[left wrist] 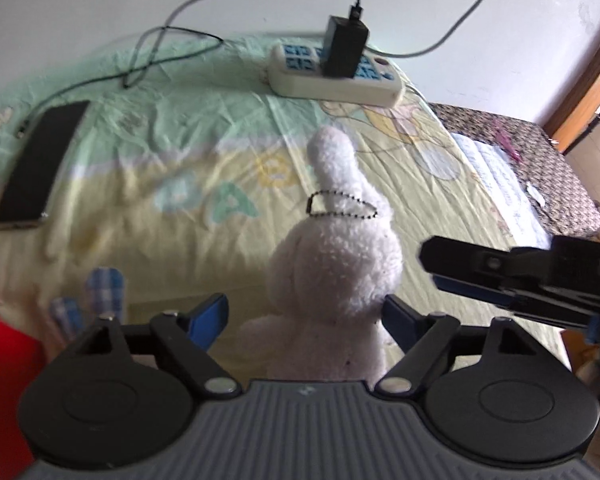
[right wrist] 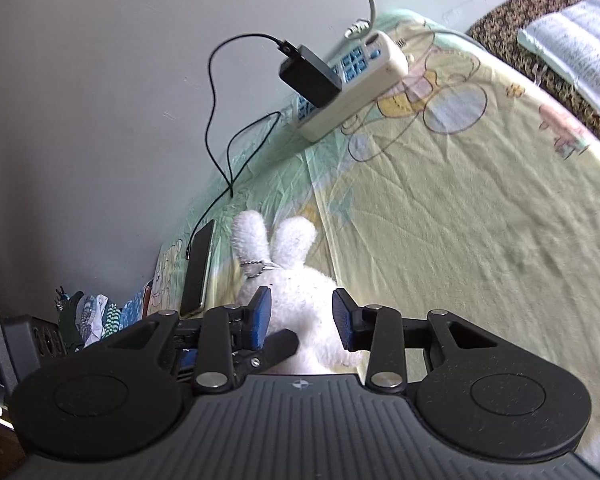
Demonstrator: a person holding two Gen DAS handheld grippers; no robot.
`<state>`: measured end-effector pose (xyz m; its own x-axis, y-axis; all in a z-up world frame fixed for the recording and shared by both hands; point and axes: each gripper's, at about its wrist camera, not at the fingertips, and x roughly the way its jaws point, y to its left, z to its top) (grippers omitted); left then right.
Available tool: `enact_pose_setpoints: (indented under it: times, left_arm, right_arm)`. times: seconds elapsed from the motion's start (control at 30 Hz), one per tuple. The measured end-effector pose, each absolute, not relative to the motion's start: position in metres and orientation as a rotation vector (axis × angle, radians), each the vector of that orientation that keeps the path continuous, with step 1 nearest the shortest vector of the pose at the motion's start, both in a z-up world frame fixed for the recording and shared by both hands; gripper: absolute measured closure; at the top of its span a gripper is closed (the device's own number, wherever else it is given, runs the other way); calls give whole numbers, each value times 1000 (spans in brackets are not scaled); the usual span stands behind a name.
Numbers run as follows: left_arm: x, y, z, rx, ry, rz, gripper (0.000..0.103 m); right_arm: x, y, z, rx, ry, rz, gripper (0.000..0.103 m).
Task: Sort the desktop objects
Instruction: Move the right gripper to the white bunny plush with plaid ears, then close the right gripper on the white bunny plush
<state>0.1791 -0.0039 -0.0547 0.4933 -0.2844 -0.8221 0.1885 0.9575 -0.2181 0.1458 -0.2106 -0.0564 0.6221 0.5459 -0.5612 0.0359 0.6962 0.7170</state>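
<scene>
Left wrist view: phone point(left wrist: 40, 162) far left on the printed sheet point(left wrist: 160, 152), power strip point(left wrist: 336, 74) at the back. White plush rabbit point(left wrist: 336, 272) sits between the left gripper point(left wrist: 304, 316) pads; right pad touches, left stands clear, not clamped. Right wrist view alone shows both ears; right gripper point(right wrist: 302, 316) squeezes the rabbit's head, left-gripper finger crossing beneath

One plush rabbit point(left wrist: 336, 264), one phone point(left wrist: 40, 160), one power strip point(left wrist: 336, 80), one charger point(left wrist: 346, 46), two claws.
</scene>
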Motion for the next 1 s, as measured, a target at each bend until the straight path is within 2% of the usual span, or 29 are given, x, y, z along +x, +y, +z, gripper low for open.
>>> enact_pose_setpoints:
  times: [0.37, 0.77, 0.87, 1.0]
  left_arm:
    - [169, -59, -61, -68, 1055, -464, 22]
    - [147, -107, -50, 39, 1011, -602, 17]
    - [148, -101, -45, 38, 982, -568, 13]
    - [170, -88, -56, -40, 1008, -497, 14]
  right_arm:
    - [141, -253, -70, 845, 846, 263, 65]
    - [126, -290, -69, 835, 800, 288, 64]
    - [128, -293, -74, 838, 796, 270, 57]
    - [134, -301, -88, 878, 803, 235, 56]
